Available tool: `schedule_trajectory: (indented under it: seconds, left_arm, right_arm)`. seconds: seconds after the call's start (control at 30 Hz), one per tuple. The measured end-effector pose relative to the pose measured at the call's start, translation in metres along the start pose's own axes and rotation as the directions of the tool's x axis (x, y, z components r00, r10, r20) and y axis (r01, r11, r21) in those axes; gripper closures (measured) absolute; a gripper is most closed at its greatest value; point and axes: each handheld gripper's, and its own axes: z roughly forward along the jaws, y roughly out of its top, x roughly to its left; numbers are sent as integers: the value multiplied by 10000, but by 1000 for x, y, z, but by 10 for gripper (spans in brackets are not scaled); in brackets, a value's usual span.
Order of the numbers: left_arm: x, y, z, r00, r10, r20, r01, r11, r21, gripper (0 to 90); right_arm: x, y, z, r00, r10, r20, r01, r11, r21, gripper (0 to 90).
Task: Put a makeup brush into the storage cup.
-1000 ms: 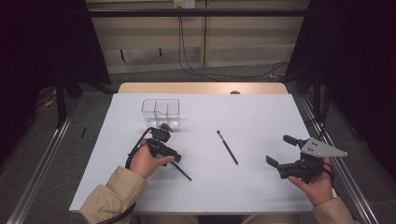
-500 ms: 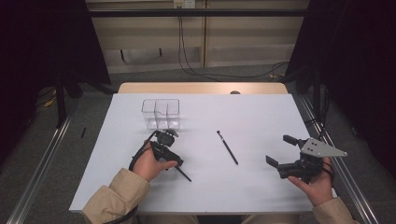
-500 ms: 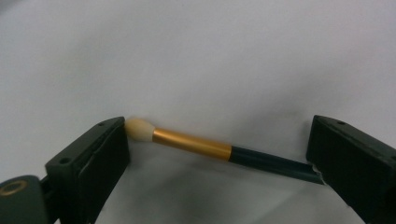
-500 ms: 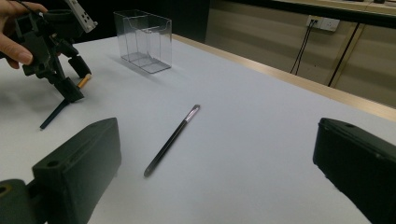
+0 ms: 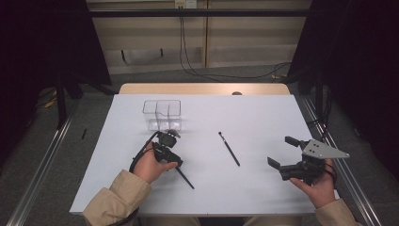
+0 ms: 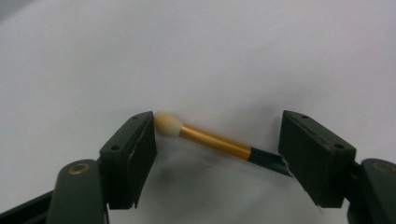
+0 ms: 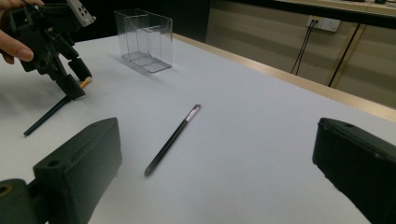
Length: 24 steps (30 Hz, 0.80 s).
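Sponge-tip applicator (image 6: 212,142) lies near the table's (image 5: 263,113) front-left corner, between the left gripper's (image 6: 217,154) closing, not-yet-clamped jaws; centre them on the gold ferrule. Right gripper (image 5: 288,152) gapes wide.

My cream-tipped brush (image 6: 205,140), gold collar and dark handle, lies flat, lower middle of the left gripper view.

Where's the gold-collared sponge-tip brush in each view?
High view: sponge-tip brush lies left of centre, near the front edge, its handle slanting down and right.
Left gripper view: centre, pale tip at left.
Right gripper view: far left, dark handle running to lower left.
Shared landmark: clear box, beyond the brush in the high and right gripper views.
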Motion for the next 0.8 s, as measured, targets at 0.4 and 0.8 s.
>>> schedule_trajectory:
  seconds: [0.4, 0.8]
  left_arm:
    - [5, -7, -7, 9989, -428, 181, 431, 9989, -179, 174]
    - [-7, -11, -3, 9995, -252, -190, 256, 9994, 215, 199]
  right_arm:
    - [0, 0, 0, 10000, 22, 5, -22, 10000, 15, 10]
    - [1, 1, 1, 10000, -70, -57, 70, 10000, 0, 11]
